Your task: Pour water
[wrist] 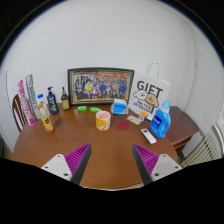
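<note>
The hand-held gripper (110,162) is held wide apart and empty, both magenta pads (76,158) clear of everything. The round brown wooden table (100,150) lies ahead. The likely water vessel, a blue translucent plastic jug (162,121), stands at 2 o'clock, well beyond the fingers; one is counted. One pale pink cup (102,120) stands at 12 o'clock. Four bottles (50,103) are grouped at 10 o'clock. An approach level with the jug handle is advised, fingers kept spread until both sides are bracketed.
</note>
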Tool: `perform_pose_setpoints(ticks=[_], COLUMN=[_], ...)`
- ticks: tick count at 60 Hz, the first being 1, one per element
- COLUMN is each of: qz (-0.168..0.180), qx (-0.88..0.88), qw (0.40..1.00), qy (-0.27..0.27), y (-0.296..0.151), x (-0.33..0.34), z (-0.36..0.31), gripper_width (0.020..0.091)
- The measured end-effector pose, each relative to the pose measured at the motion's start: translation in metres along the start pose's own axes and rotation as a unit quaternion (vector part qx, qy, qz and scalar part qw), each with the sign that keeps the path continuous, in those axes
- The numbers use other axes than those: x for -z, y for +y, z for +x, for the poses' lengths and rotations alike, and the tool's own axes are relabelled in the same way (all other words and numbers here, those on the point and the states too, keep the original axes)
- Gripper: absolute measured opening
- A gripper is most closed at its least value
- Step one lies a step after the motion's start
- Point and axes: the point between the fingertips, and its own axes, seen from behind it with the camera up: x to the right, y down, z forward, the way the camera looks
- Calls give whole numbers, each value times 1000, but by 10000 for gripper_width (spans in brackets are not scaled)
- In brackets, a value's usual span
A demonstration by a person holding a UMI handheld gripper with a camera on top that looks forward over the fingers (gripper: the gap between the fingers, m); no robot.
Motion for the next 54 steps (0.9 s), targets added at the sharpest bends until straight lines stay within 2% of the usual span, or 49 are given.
perform_pose_setpoints(ticks=[14, 24, 33, 45, 54], qz=[0, 3, 25, 66, 71], qx=[15, 31, 45, 46, 42], qw=[999, 995, 990, 986, 986], qy=[-37, -91, -129, -147, -142], y=[-1, -8, -23, -45, -46], x=[-13, -32, -58, -124, -190], z=[-59, -150, -244, -355, -412], gripper_width=[860, 852, 853, 855, 856])
